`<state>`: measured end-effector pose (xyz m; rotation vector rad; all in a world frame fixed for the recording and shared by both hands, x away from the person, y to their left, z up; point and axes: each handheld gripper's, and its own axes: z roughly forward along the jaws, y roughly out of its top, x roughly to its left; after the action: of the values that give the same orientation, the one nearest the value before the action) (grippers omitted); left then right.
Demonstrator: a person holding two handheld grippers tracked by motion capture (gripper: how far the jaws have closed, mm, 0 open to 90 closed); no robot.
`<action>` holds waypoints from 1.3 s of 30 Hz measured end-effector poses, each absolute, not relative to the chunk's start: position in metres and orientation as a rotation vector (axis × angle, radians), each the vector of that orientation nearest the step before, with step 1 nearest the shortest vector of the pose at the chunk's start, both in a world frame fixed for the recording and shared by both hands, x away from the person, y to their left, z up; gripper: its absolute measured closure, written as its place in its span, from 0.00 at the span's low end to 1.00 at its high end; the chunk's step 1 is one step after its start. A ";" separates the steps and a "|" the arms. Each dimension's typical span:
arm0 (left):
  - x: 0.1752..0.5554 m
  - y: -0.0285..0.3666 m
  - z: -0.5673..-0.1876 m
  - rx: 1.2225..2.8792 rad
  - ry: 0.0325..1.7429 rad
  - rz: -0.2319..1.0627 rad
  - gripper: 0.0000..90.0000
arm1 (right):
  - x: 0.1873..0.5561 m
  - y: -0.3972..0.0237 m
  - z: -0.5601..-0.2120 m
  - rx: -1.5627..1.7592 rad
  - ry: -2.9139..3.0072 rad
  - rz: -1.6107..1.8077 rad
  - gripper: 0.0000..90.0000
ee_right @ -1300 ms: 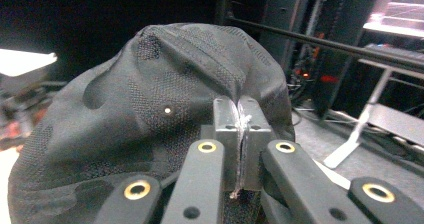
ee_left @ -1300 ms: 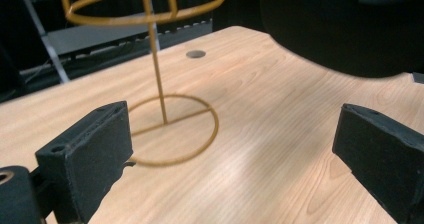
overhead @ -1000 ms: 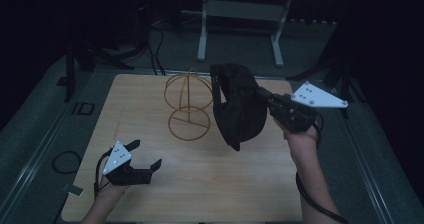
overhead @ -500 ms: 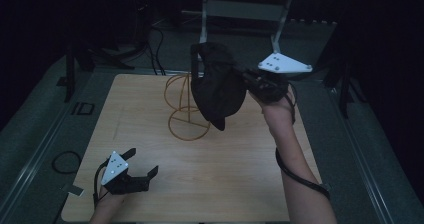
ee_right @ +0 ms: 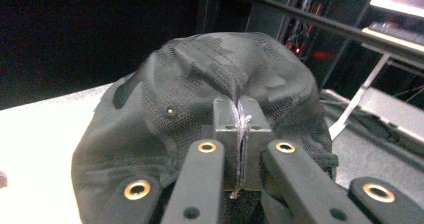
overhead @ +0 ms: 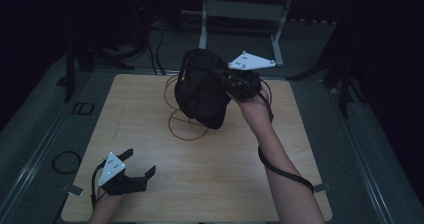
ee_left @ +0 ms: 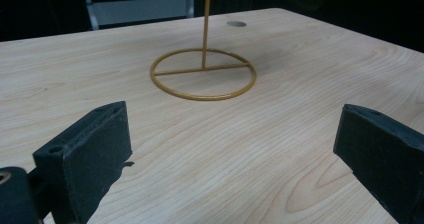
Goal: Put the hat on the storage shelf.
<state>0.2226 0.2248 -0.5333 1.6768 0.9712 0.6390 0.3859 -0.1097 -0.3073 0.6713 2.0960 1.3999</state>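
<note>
We see a black mesh-fabric cap (overhead: 202,91), soft and dome-shaped, held up in the air above the far middle of the light wooden tabletop (overhead: 210,174). It hangs slightly tilted, its crown bulging away from the right tool (overhead: 225,79) and toward the left of the high view. In the right gripper view the right tool's two black jaws are pressed tight together on a pinch of the cap's fabric (ee_right: 200,99), so the cap is carried by that fold alone.

Directly behind and below the cap stands a thin gold wire stand (overhead: 182,121), a flat ring base on the tabletop with an upright stem (ee_left: 205,24) rising from its crossbar. The stem's axis is vertical, and the cap hides its top in the high view. We judge that the cap must come down along this upright, open side downward, so the right hand, which is right over the stand, is the one to act.

The left tool (overhead: 132,171) rests low at the near left of the tabletop, jaws spread wide and empty, well apart from the stand.
</note>
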 end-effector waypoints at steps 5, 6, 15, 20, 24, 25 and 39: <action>0.221 0.223 -0.536 1.689 0.966 0.638 0.03 | 0.396 -0.104 -0.320 0.711 2.133 1.398 0.99; 0.221 0.223 -0.536 1.689 0.964 0.639 0.03 | 0.398 -0.102 -0.322 0.717 2.139 1.394 0.99; 0.216 0.226 -0.532 1.664 0.967 0.663 0.03 | 0.409 -0.087 -0.340 0.743 2.193 1.382 0.99; 0.213 0.230 -0.531 1.649 0.975 0.667 0.03 | 0.414 -0.078 -0.347 0.760 2.208 1.368 0.99; 0.214 0.230 -0.532 1.645 0.980 0.656 0.03 | 0.417 -0.074 -0.352 0.768 2.223 1.369 0.98; 0.214 0.230 -0.532 1.644 0.982 0.652 0.03 | 0.417 -0.074 -0.352 0.773 2.221 1.374 0.98; 0.215 0.226 -0.535 1.662 0.971 0.628 0.03 | 0.420 -0.077 -0.360 0.794 2.249 1.430 0.63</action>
<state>0.2148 0.2264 -0.5347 1.6623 0.9714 0.6284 0.4205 -0.0773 -0.3599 0.7935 2.2489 1.4300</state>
